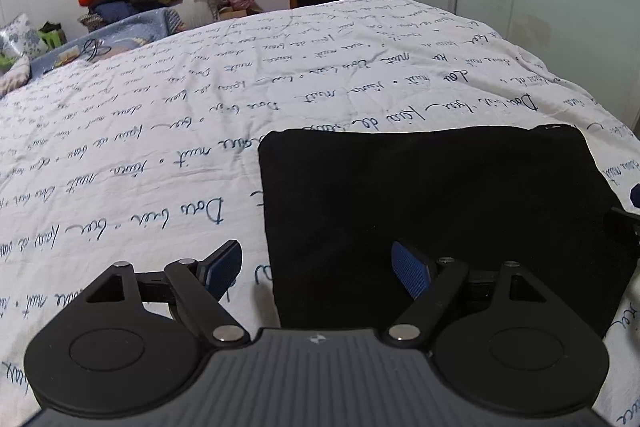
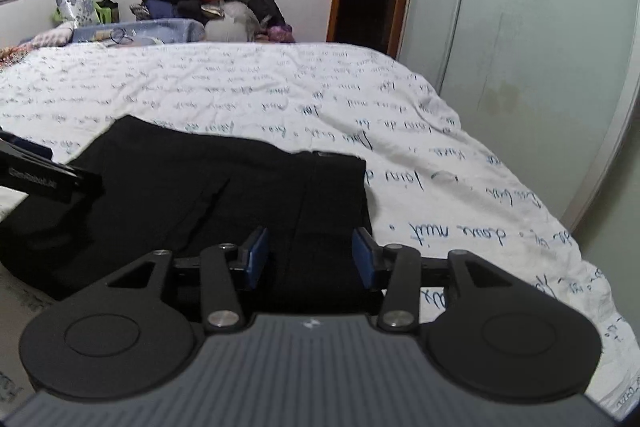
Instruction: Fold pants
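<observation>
Black pants (image 1: 432, 211) lie folded flat on bed (image 1: 160, 131), near its front edge. Soft, light, floppy fabric; prob best pinched at corners/edges. Left gripper (image 1: 318, 269) & right gripper (image 2: 310, 255): fingers spread, holding nothing.
</observation>
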`<control>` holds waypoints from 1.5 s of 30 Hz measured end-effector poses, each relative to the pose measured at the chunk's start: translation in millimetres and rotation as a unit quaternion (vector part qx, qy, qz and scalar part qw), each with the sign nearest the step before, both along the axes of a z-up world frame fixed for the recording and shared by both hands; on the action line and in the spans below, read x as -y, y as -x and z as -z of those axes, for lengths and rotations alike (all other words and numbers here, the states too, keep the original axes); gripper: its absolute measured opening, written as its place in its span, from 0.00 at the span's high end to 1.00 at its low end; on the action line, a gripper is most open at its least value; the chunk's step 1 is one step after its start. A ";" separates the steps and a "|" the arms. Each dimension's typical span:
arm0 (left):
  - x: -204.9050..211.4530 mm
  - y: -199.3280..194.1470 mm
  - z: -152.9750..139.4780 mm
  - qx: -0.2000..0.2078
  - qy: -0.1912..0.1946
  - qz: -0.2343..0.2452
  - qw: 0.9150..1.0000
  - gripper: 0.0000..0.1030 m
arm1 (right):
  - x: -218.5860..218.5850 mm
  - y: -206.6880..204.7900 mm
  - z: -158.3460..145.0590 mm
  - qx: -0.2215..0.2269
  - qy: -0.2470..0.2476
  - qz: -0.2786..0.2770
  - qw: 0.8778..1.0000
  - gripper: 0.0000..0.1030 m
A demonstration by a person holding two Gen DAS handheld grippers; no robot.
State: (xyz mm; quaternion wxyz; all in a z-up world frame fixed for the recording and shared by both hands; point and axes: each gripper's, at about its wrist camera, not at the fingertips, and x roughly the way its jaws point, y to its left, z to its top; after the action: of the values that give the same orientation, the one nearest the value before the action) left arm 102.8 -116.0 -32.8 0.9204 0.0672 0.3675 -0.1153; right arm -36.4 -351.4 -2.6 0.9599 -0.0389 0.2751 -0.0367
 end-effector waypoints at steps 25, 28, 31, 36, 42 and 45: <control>-6.3 61.5 -15.1 -0.034 0.025 -0.001 0.999 0.20 | -48.3 63.8 -10.8 0.011 -0.030 0.004 0.999 0.00; -6.8 71.4 -16.6 -0.039 0.024 0.004 0.999 0.20 | -55.3 71.5 -9.3 -0.014 -0.060 0.004 0.998 0.00; -9.3 78.8 -17.2 -0.041 0.026 0.002 0.999 0.20 | -65.1 77.9 -6.7 -0.026 -0.053 0.011 0.998 0.00; -13.1 86.3 -13.9 -0.045 0.025 -0.002 0.999 0.20 | -75.5 79.6 -5.6 -0.041 -0.040 0.035 0.998 0.00; -15.1 91.6 -8.0 -0.057 0.017 0.001 0.998 0.20 | -77.1 79.7 -5.9 -0.049 -0.034 0.033 0.998 0.00; -13.0 92.7 -4.1 -0.064 0.001 0.003 0.998 0.20 | -75.1 78.7 -6.0 -0.052 -0.033 0.034 0.998 0.00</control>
State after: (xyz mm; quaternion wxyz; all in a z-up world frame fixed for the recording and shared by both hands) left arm 10.1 -103.0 -28.8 0.8946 0.0603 0.4254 -0.1226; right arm -115.1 -276.3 3.4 0.9432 0.0005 0.3271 -0.0577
